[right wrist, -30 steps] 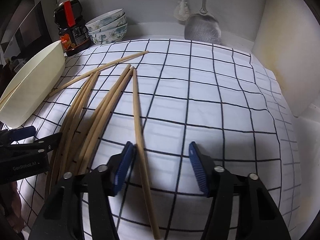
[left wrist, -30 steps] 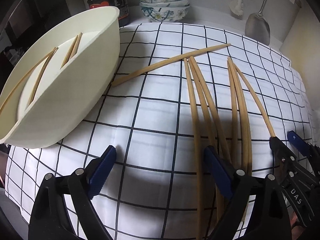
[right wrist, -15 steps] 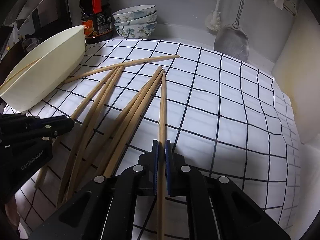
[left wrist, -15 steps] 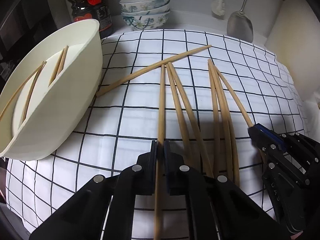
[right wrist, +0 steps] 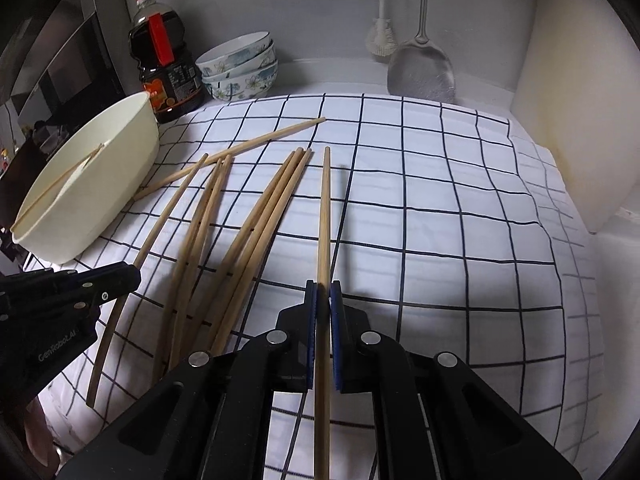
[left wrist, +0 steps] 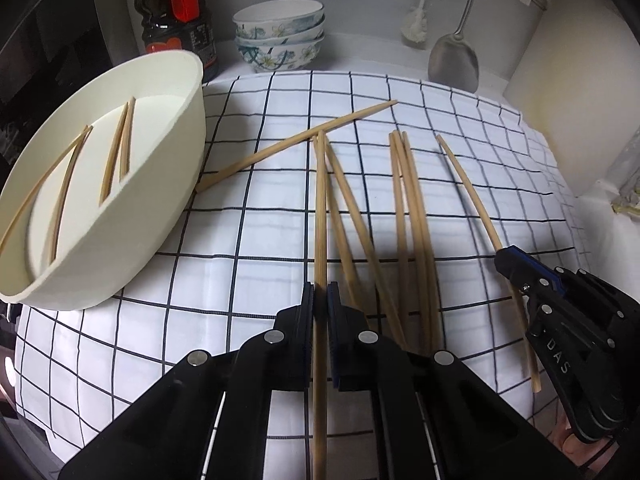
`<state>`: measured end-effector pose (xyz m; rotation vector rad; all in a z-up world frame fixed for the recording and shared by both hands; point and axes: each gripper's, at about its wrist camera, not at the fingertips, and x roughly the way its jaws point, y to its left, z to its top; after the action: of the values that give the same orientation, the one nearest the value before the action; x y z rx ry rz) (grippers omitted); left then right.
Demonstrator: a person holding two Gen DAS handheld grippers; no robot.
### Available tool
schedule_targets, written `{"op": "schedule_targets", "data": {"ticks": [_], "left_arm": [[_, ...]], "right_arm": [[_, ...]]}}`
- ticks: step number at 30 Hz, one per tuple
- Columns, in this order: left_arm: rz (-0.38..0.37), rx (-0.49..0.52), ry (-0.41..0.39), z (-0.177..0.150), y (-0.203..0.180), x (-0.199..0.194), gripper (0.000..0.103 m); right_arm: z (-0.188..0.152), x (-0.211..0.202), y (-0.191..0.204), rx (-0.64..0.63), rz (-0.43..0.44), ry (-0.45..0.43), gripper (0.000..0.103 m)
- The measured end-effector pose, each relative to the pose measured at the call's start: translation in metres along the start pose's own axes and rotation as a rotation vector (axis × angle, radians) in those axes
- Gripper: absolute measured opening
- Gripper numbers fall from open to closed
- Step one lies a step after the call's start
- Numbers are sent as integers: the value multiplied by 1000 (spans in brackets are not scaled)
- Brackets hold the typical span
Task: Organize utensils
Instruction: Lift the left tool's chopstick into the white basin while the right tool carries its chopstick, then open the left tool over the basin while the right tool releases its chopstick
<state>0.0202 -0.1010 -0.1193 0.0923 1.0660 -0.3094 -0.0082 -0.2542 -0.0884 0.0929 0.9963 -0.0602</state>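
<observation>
Chopsticks lie spread on a checked cloth (left wrist: 248, 264) over the counter. In the left wrist view, the left gripper (left wrist: 320, 300) has its jaws squeezed tight on one chopstick (left wrist: 320, 208), which points straight ahead. More loose chopsticks (left wrist: 412, 208) lie just to its right. A cream tub (left wrist: 160, 208) sits on the left with four chopsticks inside it. The right gripper (left wrist: 516, 264) shows at the right edge, holding its own stick. Stacked bowls (left wrist: 280, 36) and a dark bottle (left wrist: 176, 20) stand at the back.

In the right wrist view, the right gripper (right wrist: 323, 300) has its jaws pinched shut on another chopstick (right wrist: 325, 208). The pile of loose sticks (right wrist: 256, 224) lies to its left, near the tub (right wrist: 100, 184). A metal spatula (right wrist: 420, 68) hangs on the wall.
</observation>
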Motion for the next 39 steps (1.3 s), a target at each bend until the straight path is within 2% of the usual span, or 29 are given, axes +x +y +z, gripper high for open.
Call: {"op": "schedule_targets", "data": {"ticks": [12,19,23,26,31,39], "left_arm": [[-11,-24,-124,32,34,-74,7],[48,-85,-190,48,97,-116,7],[99,-121,-206,58,140,-128,7],[130,-145,-207,67,175,-130,7],[169,-170,-187,76,215,-121,7],[153,-193,-101,77,249,-77,7]], "right_arm": [[30,-54,25,24,0,-69,7],[64,-68,81,-46,66,-114,7],[82,-65,118,-92,123,-129,7],[98,-60,148,-105,185,-131,7],[120,-41,195,-148,227,-118,7],[136,7,244,-155,271,-41,7]]}}
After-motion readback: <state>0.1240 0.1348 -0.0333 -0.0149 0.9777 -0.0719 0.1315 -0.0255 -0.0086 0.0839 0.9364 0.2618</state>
